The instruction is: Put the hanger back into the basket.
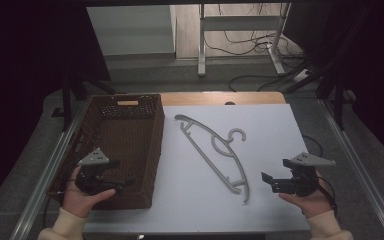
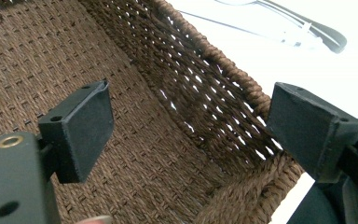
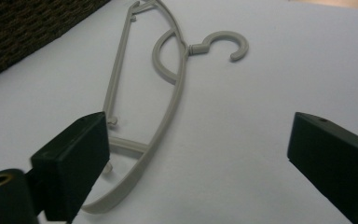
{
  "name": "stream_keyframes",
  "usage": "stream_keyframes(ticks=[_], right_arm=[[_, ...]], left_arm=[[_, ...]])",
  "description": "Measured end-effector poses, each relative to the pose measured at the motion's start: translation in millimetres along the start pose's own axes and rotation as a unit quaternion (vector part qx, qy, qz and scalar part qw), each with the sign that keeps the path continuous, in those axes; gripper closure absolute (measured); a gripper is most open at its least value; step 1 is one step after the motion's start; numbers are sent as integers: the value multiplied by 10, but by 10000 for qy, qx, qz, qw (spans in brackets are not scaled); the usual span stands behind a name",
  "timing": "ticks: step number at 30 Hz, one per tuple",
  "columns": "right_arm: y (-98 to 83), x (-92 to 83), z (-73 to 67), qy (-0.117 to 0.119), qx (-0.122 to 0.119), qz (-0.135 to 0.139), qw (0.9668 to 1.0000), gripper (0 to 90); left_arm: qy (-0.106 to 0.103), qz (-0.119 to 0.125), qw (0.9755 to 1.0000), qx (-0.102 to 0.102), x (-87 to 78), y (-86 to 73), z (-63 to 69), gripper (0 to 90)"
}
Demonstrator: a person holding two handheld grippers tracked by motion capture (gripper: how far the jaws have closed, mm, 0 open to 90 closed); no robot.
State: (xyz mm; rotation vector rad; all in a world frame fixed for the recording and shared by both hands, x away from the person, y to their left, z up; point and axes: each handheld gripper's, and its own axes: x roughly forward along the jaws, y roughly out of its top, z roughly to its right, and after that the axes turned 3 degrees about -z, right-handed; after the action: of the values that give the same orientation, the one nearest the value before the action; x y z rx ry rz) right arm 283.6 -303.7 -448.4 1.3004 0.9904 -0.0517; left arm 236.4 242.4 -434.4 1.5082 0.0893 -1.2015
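1. Two tools stand wide open, holding nothing: left tool [image 1: 125,183] over the brown woven basket [image 1: 152,145], right tool [image 1: 266,179] near the hanger
2. Grey plastic hanger [image 1: 215,155] lies flat on the white table [image 1: 270,135], beside the basket

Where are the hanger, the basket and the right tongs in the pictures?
hanger [image 1: 219,159]: high view, on its long straight bar.
basket [image 1: 156,141]: high view, on the rim of its right wall.
right tongs [image 1: 267,180]: high view, midway between the tips of its open jaws.
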Motion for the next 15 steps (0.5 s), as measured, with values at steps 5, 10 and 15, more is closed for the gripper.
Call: stream_keyframes(ticks=[5, 10, 15], right_arm=[[-9, 21, 14, -2, -98, -171, 9998, 127], [19, 70, 32, -89, -145, -284, 9995, 142], [27, 40, 23, -137, -112, -286, 9994, 150]], left_arm=[[13, -35, 10000, 24, 10, 1, 3, 153], [39, -89, 9999, 27, 21, -43, -4, 154], [68, -118, 9999, 10, 30, -72, -5, 155]])
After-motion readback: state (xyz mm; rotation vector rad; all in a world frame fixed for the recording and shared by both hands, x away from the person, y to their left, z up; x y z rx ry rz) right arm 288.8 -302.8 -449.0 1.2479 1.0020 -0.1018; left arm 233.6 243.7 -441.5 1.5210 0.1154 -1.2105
